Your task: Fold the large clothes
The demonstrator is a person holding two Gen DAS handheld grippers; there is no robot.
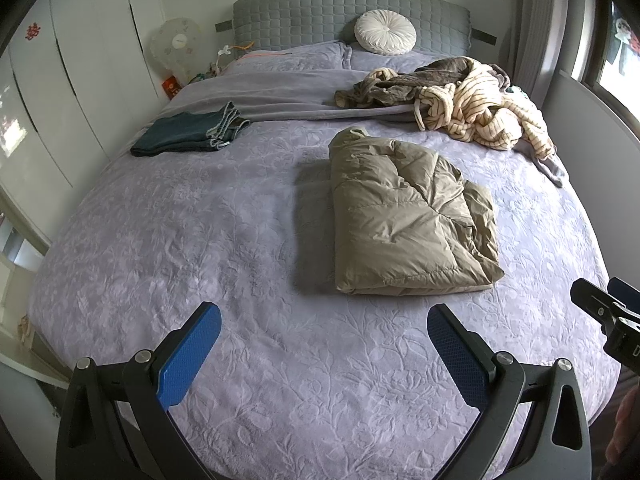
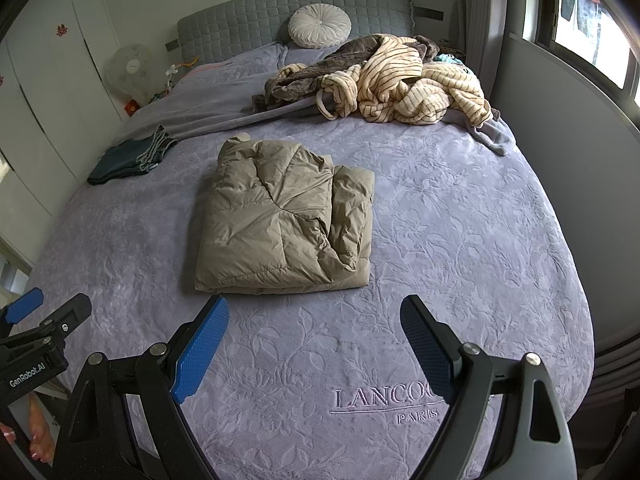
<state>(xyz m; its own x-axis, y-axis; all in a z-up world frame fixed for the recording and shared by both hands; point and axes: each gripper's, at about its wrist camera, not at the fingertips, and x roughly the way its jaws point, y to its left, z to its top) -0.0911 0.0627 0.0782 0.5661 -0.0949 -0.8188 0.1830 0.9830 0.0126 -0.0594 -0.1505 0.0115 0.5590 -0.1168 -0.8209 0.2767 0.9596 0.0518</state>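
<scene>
Khaki puffer jacket [image 2: 286, 216], folded, long axis running away from both open, empty grippers, lies ahead of the right gripper [image 2: 314, 346] fingers, left gripper [image 1: 324, 354] farther off sideways.

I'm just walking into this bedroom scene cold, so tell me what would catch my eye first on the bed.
First, the folded olive-khaki puffer jacket lying in the middle of the embossed lilac bedspread. Next, the rumpled heap of cream striped and brown fleece robes on the right near the grey quilted headboard, and the folded dark denim jeans at the left edge.
</scene>
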